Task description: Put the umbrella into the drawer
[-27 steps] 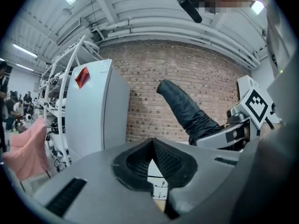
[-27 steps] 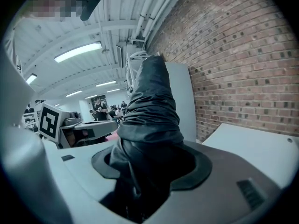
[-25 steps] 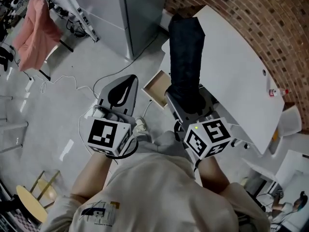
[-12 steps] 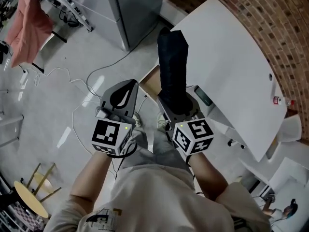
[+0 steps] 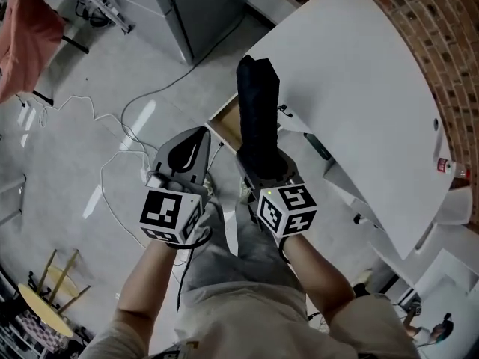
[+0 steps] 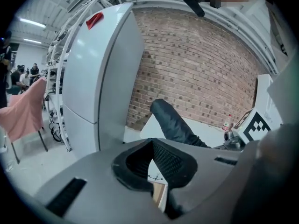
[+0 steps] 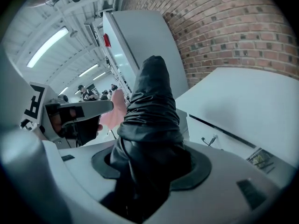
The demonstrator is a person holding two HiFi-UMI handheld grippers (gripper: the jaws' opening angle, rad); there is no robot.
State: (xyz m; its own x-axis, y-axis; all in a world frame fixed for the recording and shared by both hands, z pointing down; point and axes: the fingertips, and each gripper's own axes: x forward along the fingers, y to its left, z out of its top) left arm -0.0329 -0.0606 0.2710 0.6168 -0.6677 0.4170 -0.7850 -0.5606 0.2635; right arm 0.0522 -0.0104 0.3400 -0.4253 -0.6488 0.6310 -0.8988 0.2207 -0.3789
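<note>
- Two grippers in play, only one busy: the right gripper (image 5: 262, 172) is clamped on the near end of the umbrella (image 5: 258, 111). The left gripper (image 5: 198, 137) has its jaws together on nothing.
- The umbrella is folded up in a black sleeve. It's held up in the air just right of the open drawer (image 5: 224, 123) in the head view, with its far end poking past the drawer toward the white worktop (image 5: 359, 66).
- Handling-wise I'd guess it's light, with a stiff core under a soft, baggy, kinda slippery cover. The cloth could slide on the shaft if the squeeze is weak.
- It's gripped at one end, so the long free part will want to lever around. A hold nearer the middle would be steadier. Can't really tell if the held end is the handle, since the sleeve hides it.
- Versus a second ago, both grippers have dropped lower and closer to the drawer. The umbrella came down with them, same grip, and the left gripper is still empty.
</note>
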